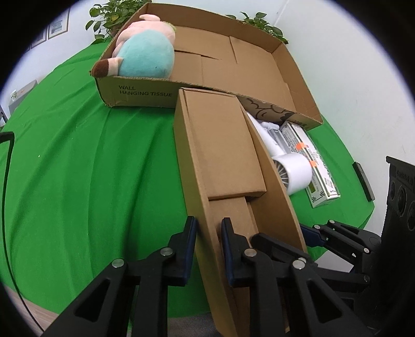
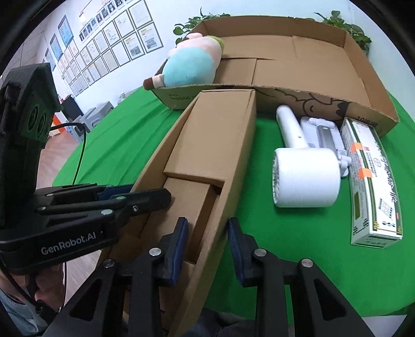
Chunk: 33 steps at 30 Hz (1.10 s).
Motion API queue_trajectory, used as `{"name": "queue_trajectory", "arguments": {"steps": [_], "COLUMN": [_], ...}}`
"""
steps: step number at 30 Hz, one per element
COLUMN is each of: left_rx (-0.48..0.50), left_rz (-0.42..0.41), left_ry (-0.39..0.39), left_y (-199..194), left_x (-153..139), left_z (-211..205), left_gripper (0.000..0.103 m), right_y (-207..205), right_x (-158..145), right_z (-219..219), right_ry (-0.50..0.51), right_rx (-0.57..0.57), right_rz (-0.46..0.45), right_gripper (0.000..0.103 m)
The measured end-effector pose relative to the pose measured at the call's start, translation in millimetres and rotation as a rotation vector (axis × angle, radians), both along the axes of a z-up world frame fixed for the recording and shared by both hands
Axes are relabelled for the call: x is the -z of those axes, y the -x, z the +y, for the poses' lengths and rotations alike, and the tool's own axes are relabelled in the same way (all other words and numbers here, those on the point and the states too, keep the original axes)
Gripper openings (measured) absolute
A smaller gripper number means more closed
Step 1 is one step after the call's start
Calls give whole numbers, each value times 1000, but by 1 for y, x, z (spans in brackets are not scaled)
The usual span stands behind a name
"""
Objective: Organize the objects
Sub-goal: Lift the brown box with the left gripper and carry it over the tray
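A long narrow open cardboard box point(image 1: 223, 155) point(image 2: 207, 145) lies on the green cloth, its far end against a large shallow cardboard tray point(image 1: 145, 93) point(image 2: 363, 85). My left gripper point(image 1: 208, 241) straddles the box's left wall, one finger on each side. My right gripper point(image 2: 207, 241) straddles its right wall the same way. A plush toy point(image 1: 147, 54) point(image 2: 192, 64) lies in the tray's left corner. A white hair dryer point(image 2: 303, 171) point(image 1: 293, 171), a white holder point(image 2: 324, 134) and a white-green carton point(image 2: 373, 186) point(image 1: 316, 166) lie to the right of the box.
The round table has a green cloth point(image 1: 90, 168) point(image 2: 285, 246). A black remote point(image 1: 364, 181) lies near the table's right edge. Potted plants point(image 1: 114, 15) stand behind the tray. A cable point(image 2: 80, 155) hangs at the left.
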<state>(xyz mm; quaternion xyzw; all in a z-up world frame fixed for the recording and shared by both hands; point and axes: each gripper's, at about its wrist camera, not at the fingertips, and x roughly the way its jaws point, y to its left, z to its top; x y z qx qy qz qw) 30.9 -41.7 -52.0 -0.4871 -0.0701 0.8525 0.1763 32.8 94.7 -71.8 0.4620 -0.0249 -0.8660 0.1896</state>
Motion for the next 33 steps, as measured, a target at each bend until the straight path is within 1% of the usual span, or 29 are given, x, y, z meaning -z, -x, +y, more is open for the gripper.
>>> {"name": "queue_trajectory", "arguments": {"steps": [3, 8, 11, 13, 18, 22, 23, 25, 26, 28, 31, 33], "left_rx": [-7, -15, -4, 9, 48, 65, 64, 55, 47, 43, 28, 22], "left_rz": [25, 93, 171, 221, 337, 410, 422, 414, 392, 366, 333, 334], "left_ry": [-1, 7, 16, 24, 40, 39, 40, 36, 25, 18, 20, 36], "left_y": [-3, -7, -6, -5, 20, 46, 58, 80, 99, 123, 153, 167], "left_x": [-9, -33, -56, -70, -111, -141, -149, -157, -160, -163, -162, -159], "left_z": [4, 8, 18, 23, 42, 49, 50, 48, 46, 42, 40, 41], "left_gripper": [18, 18, 18, 18, 18, 18, 18, 18, 18, 18, 17, 17], "right_y": [-3, -8, -11, -11, 3, 28, 34, 54, 66, 98, 139, 165], "right_x": [-9, -27, -41, -56, -94, -127, -134, -148, -153, -159, -164, -161], "right_z": [5, 12, 17, 23, 37, 46, 47, 45, 44, 41, 35, 33], "right_ry": [15, 37, 49, 54, 53, 58, 57, 47, 45, 39, 24, 19], "right_rx": [14, 27, 46, 66, 92, 122, 128, 133, 131, 127, 126, 114], "right_rz": [36, 104, 154, 206, 330, 396, 408, 426, 423, 393, 364, 345], "right_gripper": [28, 27, 26, 26, 26, 25, 25, 24, 24, 24, 24, 24]}}
